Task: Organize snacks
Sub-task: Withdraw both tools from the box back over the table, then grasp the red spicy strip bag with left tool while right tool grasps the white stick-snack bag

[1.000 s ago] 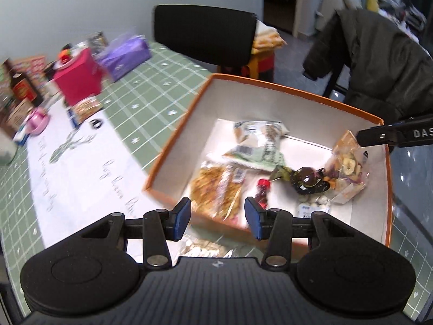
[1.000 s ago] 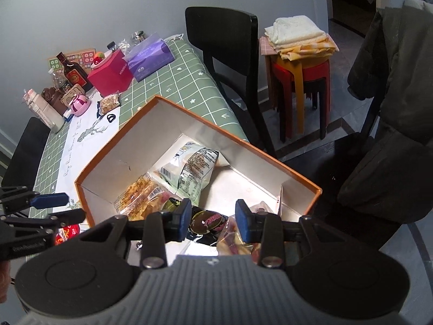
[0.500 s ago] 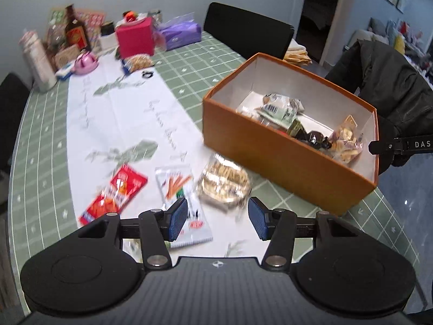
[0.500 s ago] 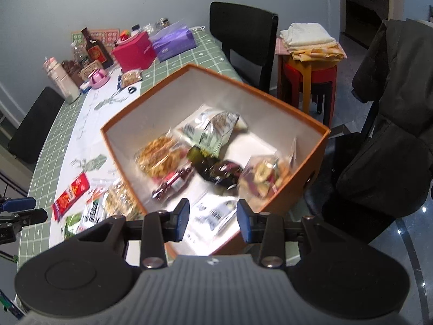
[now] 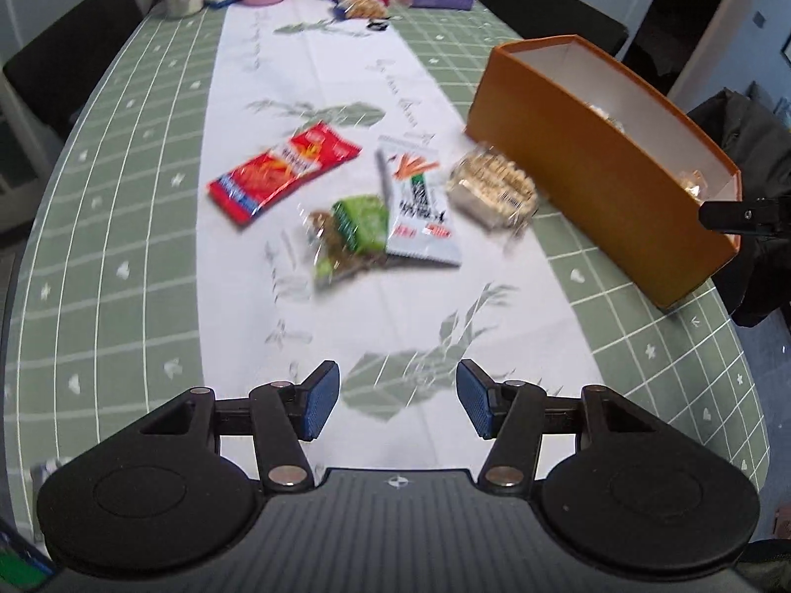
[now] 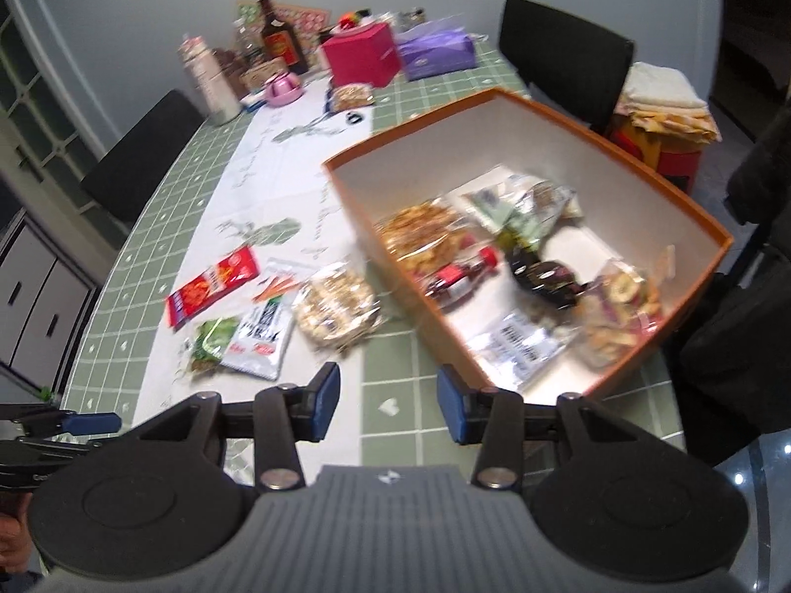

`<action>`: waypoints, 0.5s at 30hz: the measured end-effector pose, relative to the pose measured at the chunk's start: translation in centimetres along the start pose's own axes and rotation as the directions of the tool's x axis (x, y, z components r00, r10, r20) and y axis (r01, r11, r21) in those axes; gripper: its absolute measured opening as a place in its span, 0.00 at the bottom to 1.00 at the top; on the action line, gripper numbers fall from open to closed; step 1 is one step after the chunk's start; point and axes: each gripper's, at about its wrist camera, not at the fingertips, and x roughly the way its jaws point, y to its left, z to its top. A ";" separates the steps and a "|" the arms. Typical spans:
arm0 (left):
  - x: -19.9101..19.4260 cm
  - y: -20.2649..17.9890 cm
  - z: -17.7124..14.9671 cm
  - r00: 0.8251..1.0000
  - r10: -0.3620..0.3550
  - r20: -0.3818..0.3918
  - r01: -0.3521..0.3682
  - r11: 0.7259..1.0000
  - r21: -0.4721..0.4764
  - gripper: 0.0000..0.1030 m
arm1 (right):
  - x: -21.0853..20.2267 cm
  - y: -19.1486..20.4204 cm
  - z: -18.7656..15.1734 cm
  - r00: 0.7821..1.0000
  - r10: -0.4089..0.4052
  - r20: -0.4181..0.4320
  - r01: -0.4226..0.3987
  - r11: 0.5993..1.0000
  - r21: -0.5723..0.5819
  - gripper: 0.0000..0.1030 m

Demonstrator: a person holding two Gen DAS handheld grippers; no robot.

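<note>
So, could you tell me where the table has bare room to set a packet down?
Free: the white runner between the left gripper and the green packet, and the green cloth left of the red packet. Crowded: the far end around the pink box, and inside the orange box.

Table furnishings and surroundings, far end and margins

Green grid-patterned tablecloth (image 5: 123, 227) under a white runner printed with leaves and script (image 5: 277, 79); at the far end, a magenta cube-shaped box (image 6: 362, 60), a purple plastic-wrapped tissue pack (image 6: 437, 54) beside it, a brown glass bottle with red label (image 6: 278, 42), a pale cylindrical canister (image 6: 210, 81), a small pink round dish (image 6: 283, 89). Black chairs: one at the far right corner (image 6: 563, 62), one along the left side (image 6: 143, 153). Off the table to the right, folded cream and yellow cloths (image 6: 665, 101) stacked on a red stool (image 6: 680, 160), and a dark jacket (image 5: 741, 148).
</note>
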 end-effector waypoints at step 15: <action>1.9 3.8 -0.6 0.999 0.034 -0.028 -0.036 0.996 -0.079 0.69 | 7.0 6.2 -0.6 0.987 -0.004 -0.159 -0.016 0.992 -0.122 0.43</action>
